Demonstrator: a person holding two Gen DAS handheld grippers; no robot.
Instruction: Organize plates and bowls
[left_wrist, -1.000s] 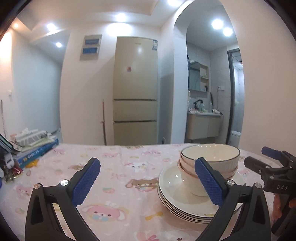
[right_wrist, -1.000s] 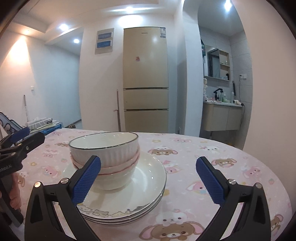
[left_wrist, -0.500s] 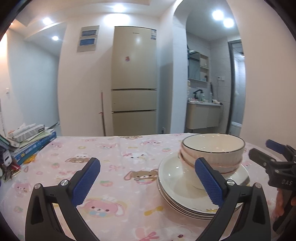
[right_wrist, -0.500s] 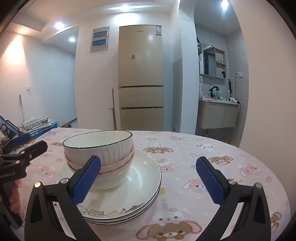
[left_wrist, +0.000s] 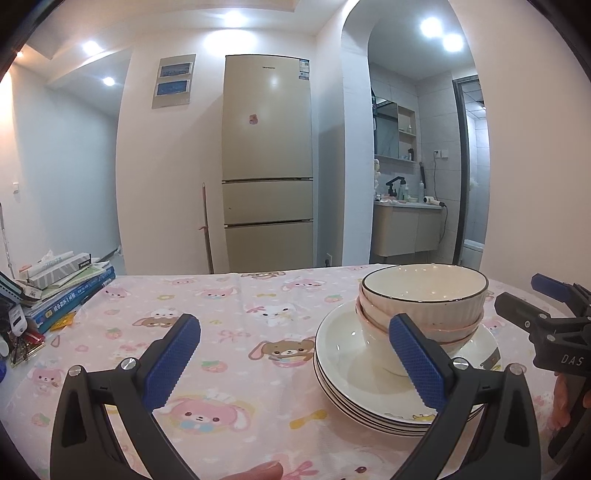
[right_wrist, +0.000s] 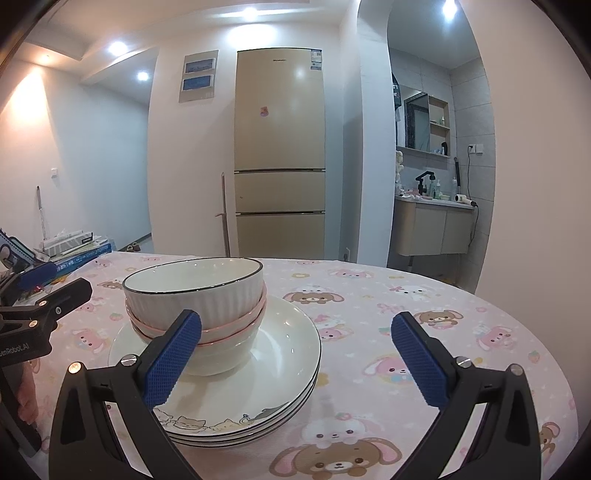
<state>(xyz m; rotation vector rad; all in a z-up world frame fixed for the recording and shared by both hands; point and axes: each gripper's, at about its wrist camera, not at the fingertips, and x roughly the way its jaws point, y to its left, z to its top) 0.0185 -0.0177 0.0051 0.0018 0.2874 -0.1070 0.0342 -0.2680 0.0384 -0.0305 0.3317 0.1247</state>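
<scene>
My table (left_wrist: 258, 295) carries 1 pile: a stack of plates (right_wrist: 280, 354) lying flat, with nested bowls (right_wrist: 195, 295) upright on top, mouths up. It sits between my 2 tongs. From my left gripper (left_wrist: 295, 354) it lies ahead and to the right; from my right gripper (right_wrist: 295, 350) ahead and to the left, seemingly nearer. Round crockery has no long axis, so I judge any rim approach works. Both tongs are spread wide, holding nothing.

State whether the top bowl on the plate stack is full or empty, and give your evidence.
Empty. The top bowl shows a bare, clean inner wall in both wrist views, though its very bottom is hidden below the rim.
</scene>
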